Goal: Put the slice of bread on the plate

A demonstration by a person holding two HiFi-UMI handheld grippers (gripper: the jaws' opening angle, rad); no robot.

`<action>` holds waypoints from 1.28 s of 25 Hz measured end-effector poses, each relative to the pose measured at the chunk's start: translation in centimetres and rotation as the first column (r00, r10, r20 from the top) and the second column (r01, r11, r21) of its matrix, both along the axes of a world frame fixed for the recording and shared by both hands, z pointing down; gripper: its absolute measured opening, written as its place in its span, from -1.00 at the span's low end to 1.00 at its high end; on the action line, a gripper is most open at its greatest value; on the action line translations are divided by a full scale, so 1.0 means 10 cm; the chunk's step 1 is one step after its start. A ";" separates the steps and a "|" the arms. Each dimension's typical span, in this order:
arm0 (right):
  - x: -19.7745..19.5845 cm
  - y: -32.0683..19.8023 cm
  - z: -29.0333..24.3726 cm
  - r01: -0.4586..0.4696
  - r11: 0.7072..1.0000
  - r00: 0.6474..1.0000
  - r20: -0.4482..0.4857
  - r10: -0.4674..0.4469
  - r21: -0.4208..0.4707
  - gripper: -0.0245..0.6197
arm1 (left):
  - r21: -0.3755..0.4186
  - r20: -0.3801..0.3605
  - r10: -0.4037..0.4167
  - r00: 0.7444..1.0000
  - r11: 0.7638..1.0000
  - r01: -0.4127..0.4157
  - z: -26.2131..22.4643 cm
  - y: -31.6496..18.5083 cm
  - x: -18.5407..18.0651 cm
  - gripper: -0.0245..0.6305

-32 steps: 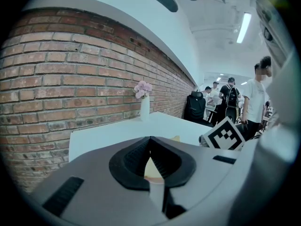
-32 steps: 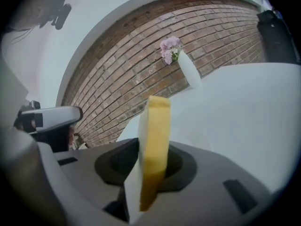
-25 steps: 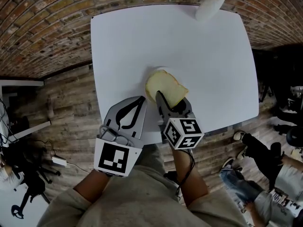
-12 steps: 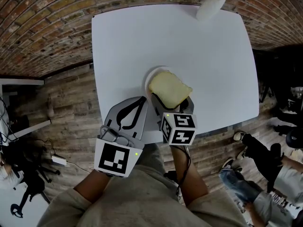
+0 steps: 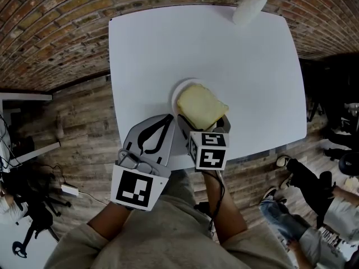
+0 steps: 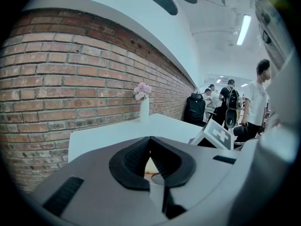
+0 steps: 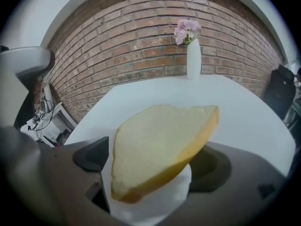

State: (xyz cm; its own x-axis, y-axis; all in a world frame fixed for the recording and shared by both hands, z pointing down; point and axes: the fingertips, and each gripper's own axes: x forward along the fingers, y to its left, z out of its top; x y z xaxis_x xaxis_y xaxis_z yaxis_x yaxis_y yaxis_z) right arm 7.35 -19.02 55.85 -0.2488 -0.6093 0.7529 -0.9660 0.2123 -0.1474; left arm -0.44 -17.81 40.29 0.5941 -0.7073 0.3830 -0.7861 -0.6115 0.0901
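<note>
The pale slice of bread (image 5: 201, 105) lies tilted on the small white plate (image 5: 176, 92) near the table's front edge. My right gripper (image 5: 203, 123) reaches over the plate from the near side, its jaws opening wide. In the right gripper view the bread (image 7: 160, 145) leans on the plate (image 7: 162, 204) between the dark pads (image 7: 91, 157), and neither pad presses on it. My left gripper (image 5: 166, 119) rests just left of the plate with its jaws shut and empty. Its tips meet in the left gripper view (image 6: 150, 142).
A white vase of pink flowers (image 5: 248, 7) stands at the far edge of the white table (image 5: 168, 43), before a brick wall. People (image 6: 256, 98) stand to the right of the table. A wooden floor surrounds the table.
The right gripper sank a little and tipped downward, bringing the bread from a raised tilt down onto the plate. Its jaws spread apart and let go of the bread. The left gripper kept still.
</note>
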 end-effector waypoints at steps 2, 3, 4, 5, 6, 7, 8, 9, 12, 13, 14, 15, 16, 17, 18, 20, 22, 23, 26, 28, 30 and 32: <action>0.00 0.03 0.00 -0.012 1.000 0.999 0.032 0.012 -0.017 0.62 | 0.003 -0.001 0.002 1.000 1.000 -0.002 -0.01 0.00 0.00 -0.90; 0.00 0.04 -0.02 -0.021 0.999 0.998 0.055 0.022 -0.026 0.62 | 0.004 -0.002 0.003 1.000 1.000 -0.003 -0.01 0.00 0.01 -0.89; -0.01 0.05 -0.03 -0.029 0.999 0.996 0.078 0.032 -0.034 0.62 | 0.004 -0.004 0.004 1.000 1.000 -0.004 -0.02 0.00 0.01 -0.89; -0.01 0.06 -0.05 -0.034 0.998 0.995 0.097 0.038 -0.043 0.62 | 0.005 -0.006 0.005 1.000 1.000 -0.005 -0.02 0.00 0.02 -0.90; -0.01 0.07 -0.06 -0.036 0.998 0.993 0.113 0.042 -0.050 0.62 | 0.006 -0.007 0.006 1.000 1.000 -0.006 -0.03 0.00 0.02 -0.90; -0.01 0.08 -0.07 -0.036 0.998 0.991 0.125 0.043 -0.058 0.62 | 0.007 -0.007 0.007 1.000 1.000 -0.007 -0.03 0.00 0.02 -0.90; -0.01 0.10 -0.07 -0.036 0.997 0.990 0.135 0.045 -0.066 0.62 | 0.008 -0.007 0.009 1.000 1.000 -0.009 -0.04 0.00 0.03 -0.89; 0.00 0.11 -0.08 -0.038 0.997 0.989 0.143 0.048 -0.072 0.62 | 0.010 -0.008 0.010 1.000 1.000 -0.010 -0.04 0.00 0.03 -0.90; 0.03 0.14 -0.11 -0.053 0.996 0.986 0.153 0.064 -0.078 0.62 | 0.010 -0.013 0.011 1.000 1.000 -0.011 -0.06 0.01 0.03 -0.89; 0.04 0.15 -0.12 -0.057 0.995 0.986 0.155 0.068 -0.079 0.62 | 0.011 -0.014 0.012 1.000 1.000 -0.012 -0.06 0.01 0.03 -0.89; 0.05 0.16 -0.14 -0.060 0.995 0.985 0.157 0.072 -0.079 0.62 | 0.011 -0.015 0.012 1.000 1.000 -0.012 -0.07 0.01 0.03 -0.90; 0.05 0.17 -0.15 -0.063 0.995 0.984 0.160 0.075 -0.078 0.62 | 0.012 -0.016 0.013 1.000 1.000 -0.012 -0.08 0.02 0.03 -0.90; 0.05 0.18 -0.17 -0.065 0.995 0.984 0.163 0.077 -0.077 0.62 | 0.013 -0.016 0.014 1.000 1.000 -0.014 -0.08 0.02 0.03 -0.90; 0.05 0.18 -0.18 -0.066 0.995 0.983 0.166 0.078 -0.075 0.62 | 0.014 -0.016 0.016 1.000 1.000 -0.016 -0.09 0.02 0.04 -0.90; 0.05 0.19 -0.20 -0.068 0.995 0.983 0.168 0.080 -0.072 0.62 | 0.016 -0.016 0.018 1.000 1.000 -0.018 -0.09 0.02 0.04 -0.90; 0.06 0.19 -0.22 -0.074 0.995 0.982 0.167 0.084 -0.068 0.62 | 0.019 -0.020 0.019 1.000 1.000 -0.018 -0.10 0.03 0.05 -0.90; 0.07 0.21 -0.24 -0.081 0.994 0.982 0.165 0.091 -0.068 0.62 | 0.020 -0.022 0.020 1.000 1.000 -0.019 -0.11 0.04 0.05 -0.89; 0.08 0.22 -0.24 -0.085 0.994 0.982 0.165 0.095 -0.069 0.62 | 0.019 -0.023 0.021 1.000 1.000 -0.021 -0.11 0.05 0.05 -0.90; 0.10 0.24 -0.26 -0.097 0.993 0.980 0.167 0.108 -0.068 0.62 | 0.018 -0.025 0.026 0.999 1.000 -0.025 -0.12 0.06 0.06 -0.89; 0.11 0.26 -0.28 -0.103 0.992 0.979 0.172 0.113 -0.066 0.62 | 0.020 -0.025 0.031 0.999 0.999 -0.030 -0.12 0.07 0.07 -0.89; 0.11 0.27 -0.29 -0.109 0.992 0.976 0.180 0.119 -0.065 0.62 | 0.023 -0.027 0.035 0.999 0.999 -0.035 -0.14 0.08 0.09 -0.90; 0.12 0.28 -0.30 -0.113 0.992 0.976 0.182 0.123 -0.063 0.62 | 0.025 -0.029 0.041 0.999 0.999 -0.040 -0.15 0.09 0.10 -0.90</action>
